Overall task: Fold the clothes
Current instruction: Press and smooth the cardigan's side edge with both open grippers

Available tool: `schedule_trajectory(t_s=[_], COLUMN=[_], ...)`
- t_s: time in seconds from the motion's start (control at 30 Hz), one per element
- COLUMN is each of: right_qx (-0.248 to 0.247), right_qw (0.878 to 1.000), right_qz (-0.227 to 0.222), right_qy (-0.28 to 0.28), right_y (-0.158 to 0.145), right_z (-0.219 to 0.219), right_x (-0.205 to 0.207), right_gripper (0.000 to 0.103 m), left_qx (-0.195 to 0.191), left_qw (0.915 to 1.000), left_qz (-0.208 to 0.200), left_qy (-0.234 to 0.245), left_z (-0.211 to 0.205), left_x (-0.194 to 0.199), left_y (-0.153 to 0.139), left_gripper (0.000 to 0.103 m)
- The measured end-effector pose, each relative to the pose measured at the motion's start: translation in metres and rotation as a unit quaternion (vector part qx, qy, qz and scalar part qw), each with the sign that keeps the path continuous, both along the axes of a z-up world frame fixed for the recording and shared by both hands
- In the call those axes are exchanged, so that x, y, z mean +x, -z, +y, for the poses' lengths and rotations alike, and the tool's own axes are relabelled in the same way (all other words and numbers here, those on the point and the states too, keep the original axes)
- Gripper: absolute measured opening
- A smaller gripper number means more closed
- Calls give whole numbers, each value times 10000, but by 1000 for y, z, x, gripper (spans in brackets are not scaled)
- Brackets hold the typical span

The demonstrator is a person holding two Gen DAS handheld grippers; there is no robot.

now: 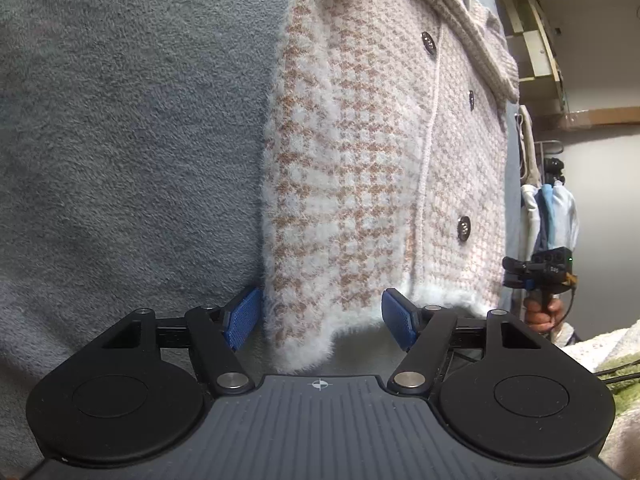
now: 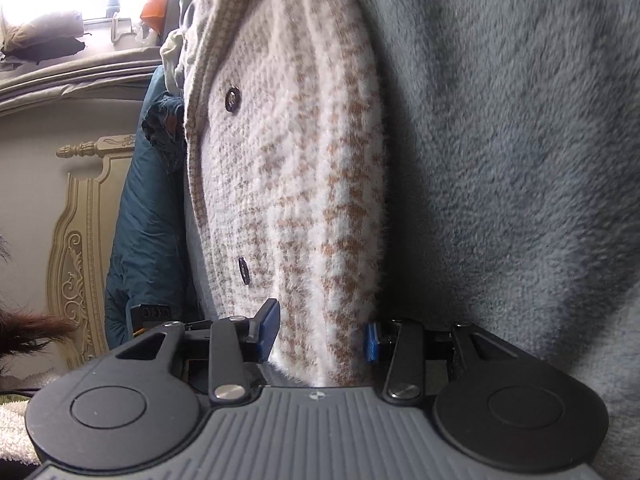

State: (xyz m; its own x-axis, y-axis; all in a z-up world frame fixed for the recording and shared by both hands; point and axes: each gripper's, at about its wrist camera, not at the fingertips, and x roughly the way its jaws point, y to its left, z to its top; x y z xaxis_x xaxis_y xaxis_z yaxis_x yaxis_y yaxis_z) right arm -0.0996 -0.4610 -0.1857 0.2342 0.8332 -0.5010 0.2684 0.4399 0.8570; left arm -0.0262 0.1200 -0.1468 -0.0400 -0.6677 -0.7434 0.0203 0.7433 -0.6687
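The fuzzy cream-and-tan houndstooth knit cardigan (image 1: 360,152) with dark buttons (image 1: 463,229) lies on a grey fleece blanket (image 1: 120,140). Our left gripper (image 1: 320,318) straddles its hem corner with jaws released, pads clear of the knit. Our right gripper (image 2: 320,330) has its blue pads (image 2: 267,330) clenched on the cardigan's folded edge. A teal quilted jacket (image 2: 148,216) lies beyond.

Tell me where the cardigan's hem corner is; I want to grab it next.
In the left wrist view, the cardigan's hem corner lies on the grey blanket, between the left tool's blue pads.
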Motion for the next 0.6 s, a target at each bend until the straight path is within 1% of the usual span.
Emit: schedule_trajectory(t_s=[0.13,0.2,0.27,0.37,0.4,0.43,0.47,0.5,0.57,0.6], right_qx=[-6,60,131,219,211,206,190,160,129,160], right_qw=[9999,10000,9998,9992,9991,9991,9990,9988,9985,9982], right_qz=[24,18,-9,-41,-38,-35,-50,-95,-202,-280], right_qy=[99,1,-147,-344,-356,-372,-404,-444,-499,-506], right_y=[4,8,12,18,19,19,18,15,8,4], right_z=[-3,6,17,33,33,33,34,36,37,36], right_x=[0,0,1,2,3,4,6,7,6,5], right_gripper=[44,44,44,41,38,36,35,32,24,17], left_qx=[-178,-300,-327,-330,-315,-296,-278,-338,-543,-674], left_qw=[9996,9994,9994,9991,9989,9990,9991,9989,9981,9973], left_qz=[75,77,58,136,176,168,158,134,55,-25], left_qy=[-203,-140,-99,-238,-294,-291,-286,-286,-296,-286], left_z=[-1,-6,-11,-11,-9,-8,-8,-8,-7,-7], left_x=[0,-2,-3,-3,-3,-3,-3,-4,-6,-6], left_y=[10,12,12,16,17,17,17,15,9,3], left_gripper=[68,68,67,55,46,34,25,14,13,12])
